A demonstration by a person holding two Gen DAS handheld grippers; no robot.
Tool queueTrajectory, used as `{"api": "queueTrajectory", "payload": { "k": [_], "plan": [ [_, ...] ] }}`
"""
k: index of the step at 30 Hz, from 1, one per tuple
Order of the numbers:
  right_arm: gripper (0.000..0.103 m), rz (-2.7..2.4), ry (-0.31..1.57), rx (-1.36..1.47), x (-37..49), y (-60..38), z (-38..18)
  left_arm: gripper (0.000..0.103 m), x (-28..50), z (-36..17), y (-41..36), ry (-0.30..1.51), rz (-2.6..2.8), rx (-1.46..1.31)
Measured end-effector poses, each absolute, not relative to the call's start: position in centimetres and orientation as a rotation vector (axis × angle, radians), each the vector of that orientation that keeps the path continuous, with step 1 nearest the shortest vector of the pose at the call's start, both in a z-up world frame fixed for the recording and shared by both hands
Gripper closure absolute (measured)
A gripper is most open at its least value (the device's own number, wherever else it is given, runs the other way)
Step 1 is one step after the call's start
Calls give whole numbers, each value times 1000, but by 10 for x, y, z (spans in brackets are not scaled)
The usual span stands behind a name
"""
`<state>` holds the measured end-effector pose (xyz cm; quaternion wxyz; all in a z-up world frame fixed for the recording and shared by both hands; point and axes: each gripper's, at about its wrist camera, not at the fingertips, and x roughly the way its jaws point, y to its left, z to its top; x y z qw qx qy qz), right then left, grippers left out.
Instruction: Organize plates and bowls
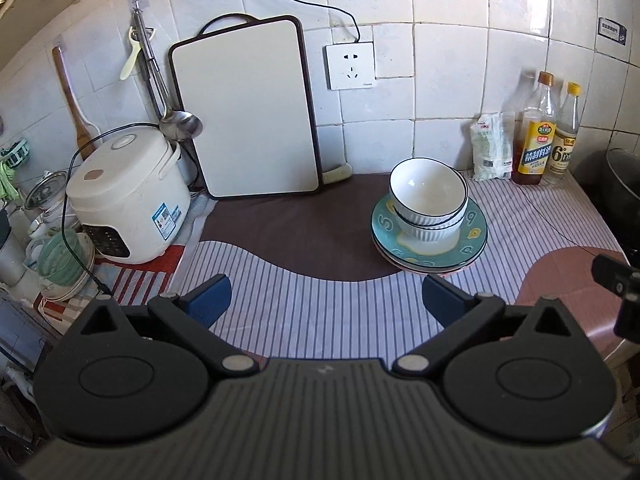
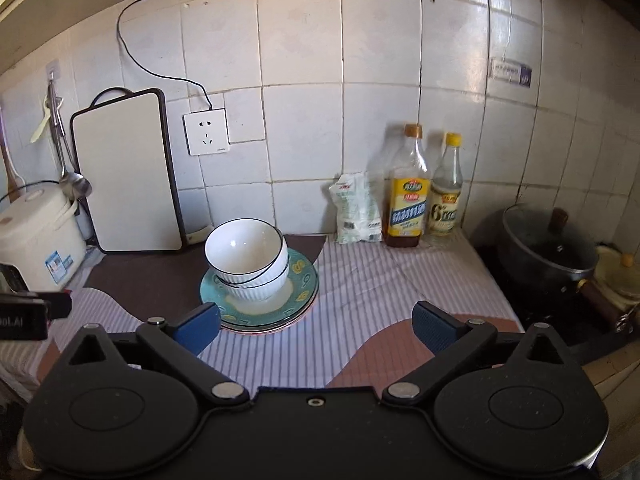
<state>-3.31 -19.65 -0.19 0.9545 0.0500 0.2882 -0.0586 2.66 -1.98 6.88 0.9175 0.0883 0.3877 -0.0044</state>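
Two white ribbed bowls (image 1: 428, 200) with thin dark rims sit nested, the upper one tilted, on a stack of plates (image 1: 430, 240) whose top plate is teal with yellow motifs. The stack stands toward the back of the worktop (image 1: 304, 320), right of its middle, where the brown patch of the cloth (image 1: 288, 232) meets the striped part. Both tongs hang back near the front edge, released and spread wide with nothing between the blue ribbed pads: the left tongs (image 1: 326, 300) over bare striped cloth, well apart from the stack, the right tongs (image 2: 316, 326) with their left pad just in front of the plates' rim in the right wrist view.

Open room lies between the stack and the front edge, and across the brown patch to the left of the plates. The back edge is crowded: a pale rounded-corner cutting board (image 1: 244, 108) with a dark border leans on the tiled wall (image 1: 440, 60), a white glossy rice cooker (image 1: 128, 200) fills the left corner, and a ladle (image 1: 180, 120) hangs above it. At the back right stand a crinkled white packet (image 1: 490, 148) and two clear glass bottles (image 1: 548, 132) with yellow labels and caps. Past the right edge a dark lidded pot (image 2: 548, 248) with a wooden handle sits on a stove. The cloth is thin and flat, slightly wrinkled near the bottles.
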Motion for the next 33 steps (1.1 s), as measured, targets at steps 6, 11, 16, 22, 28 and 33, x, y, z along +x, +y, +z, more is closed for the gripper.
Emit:
{"api": "queueTrajectory", "payload": {
  "k": [6,11,16,22,28,33],
  "plan": [
    [0,-112,579,86,-42,-194,-3,0,15,59,-24,746,-9,202],
    [0,-103,566,182,-50,-198,-7,0,7,51,-26,754,-36,193],
    [0,-138,568,107,-55,-189,-14,0,1,44,-23,767,-40,190],
    [0,-166,564,47,-58,-180,-19,0,-2,38,-21,779,-44,184],
    [0,-181,545,38,-61,-177,-17,0,-2,33,-19,783,-42,192],
    [0,-191,561,24,-63,-172,-17,0,-5,32,-18,777,-38,198]
  ]
}}
